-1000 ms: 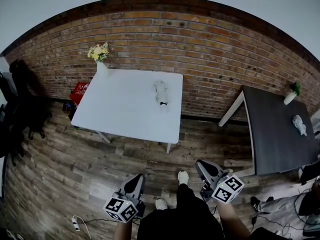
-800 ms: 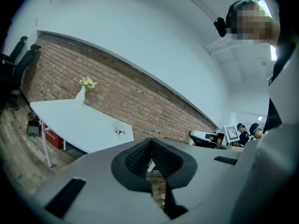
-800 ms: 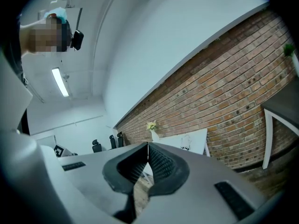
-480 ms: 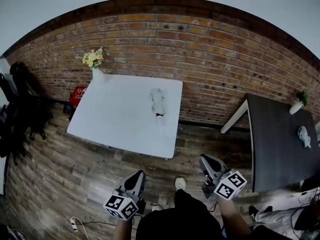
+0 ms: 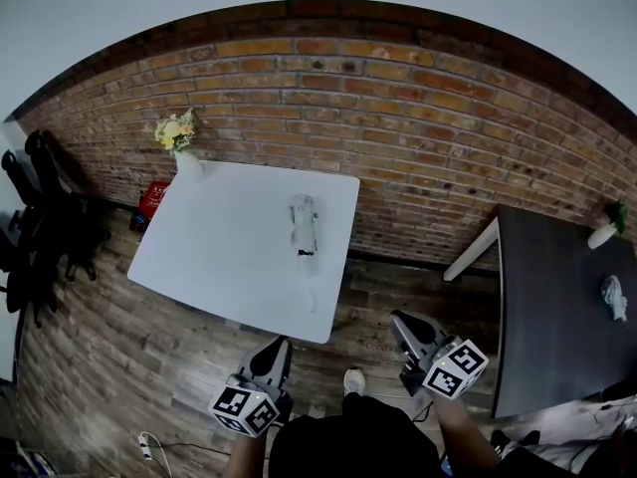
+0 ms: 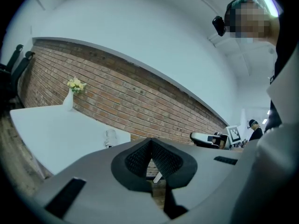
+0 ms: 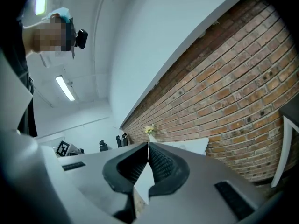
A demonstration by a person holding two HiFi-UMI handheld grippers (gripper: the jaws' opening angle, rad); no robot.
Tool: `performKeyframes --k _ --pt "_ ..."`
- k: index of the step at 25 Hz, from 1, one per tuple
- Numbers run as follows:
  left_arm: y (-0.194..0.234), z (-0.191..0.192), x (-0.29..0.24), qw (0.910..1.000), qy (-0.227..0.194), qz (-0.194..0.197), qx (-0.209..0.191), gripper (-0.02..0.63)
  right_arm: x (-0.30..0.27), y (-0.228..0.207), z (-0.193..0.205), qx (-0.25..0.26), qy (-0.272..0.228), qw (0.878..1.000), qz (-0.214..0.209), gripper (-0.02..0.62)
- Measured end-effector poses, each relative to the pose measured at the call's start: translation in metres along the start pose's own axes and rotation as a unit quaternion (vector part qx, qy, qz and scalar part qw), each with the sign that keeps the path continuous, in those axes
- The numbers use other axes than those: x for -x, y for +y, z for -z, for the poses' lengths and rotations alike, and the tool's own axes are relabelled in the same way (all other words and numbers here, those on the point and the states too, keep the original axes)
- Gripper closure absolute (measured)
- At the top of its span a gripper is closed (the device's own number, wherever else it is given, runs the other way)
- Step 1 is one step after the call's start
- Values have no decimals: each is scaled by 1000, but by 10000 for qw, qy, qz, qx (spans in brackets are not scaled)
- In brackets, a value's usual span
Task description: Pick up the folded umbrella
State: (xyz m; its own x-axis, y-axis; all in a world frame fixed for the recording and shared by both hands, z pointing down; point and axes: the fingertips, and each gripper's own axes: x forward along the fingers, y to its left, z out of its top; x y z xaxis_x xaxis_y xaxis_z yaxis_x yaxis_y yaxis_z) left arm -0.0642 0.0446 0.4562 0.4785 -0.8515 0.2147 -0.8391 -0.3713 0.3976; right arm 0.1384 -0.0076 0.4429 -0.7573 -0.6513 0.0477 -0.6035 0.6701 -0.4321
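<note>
The folded umbrella (image 5: 303, 225), pale grey with a dark end, lies on the white table (image 5: 219, 257) near its right edge. In the left gripper view the umbrella (image 6: 110, 137) shows small on the table's (image 6: 51, 134) far corner. My left gripper (image 5: 276, 348) and right gripper (image 5: 400, 323) hover over the wooden floor, short of the table's near edge and well apart from the umbrella. Both point toward the brick wall. The left gripper (image 6: 150, 142) and right gripper (image 7: 147, 146) have their pads together with nothing between them.
A white vase of yellow flowers (image 5: 179, 139) stands at the table's far left corner. A dark table (image 5: 557, 307) at the right bears a small plant (image 5: 605, 229) and a crumpled pale thing (image 5: 614, 297). Black chairs (image 5: 40, 217) and a red crate (image 5: 153, 195) sit at the left.
Both grippers and the head camera have come closer to the white table, which now sits lower and nearer in view. The jaws have stayed shut and the umbrella has not moved.
</note>
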Motion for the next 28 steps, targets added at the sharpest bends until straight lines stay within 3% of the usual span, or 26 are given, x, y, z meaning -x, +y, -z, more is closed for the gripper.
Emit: performKeyframes --k 13,28 --pt "-1 -2 -48 9992 -71 -383 91 592 -24 -40 -8 -45 250 9982 -536 572" --pt "44 -6 -115 9984 363 -415 94 592 -76 -63 -17 -206 379 9973 -588 572"
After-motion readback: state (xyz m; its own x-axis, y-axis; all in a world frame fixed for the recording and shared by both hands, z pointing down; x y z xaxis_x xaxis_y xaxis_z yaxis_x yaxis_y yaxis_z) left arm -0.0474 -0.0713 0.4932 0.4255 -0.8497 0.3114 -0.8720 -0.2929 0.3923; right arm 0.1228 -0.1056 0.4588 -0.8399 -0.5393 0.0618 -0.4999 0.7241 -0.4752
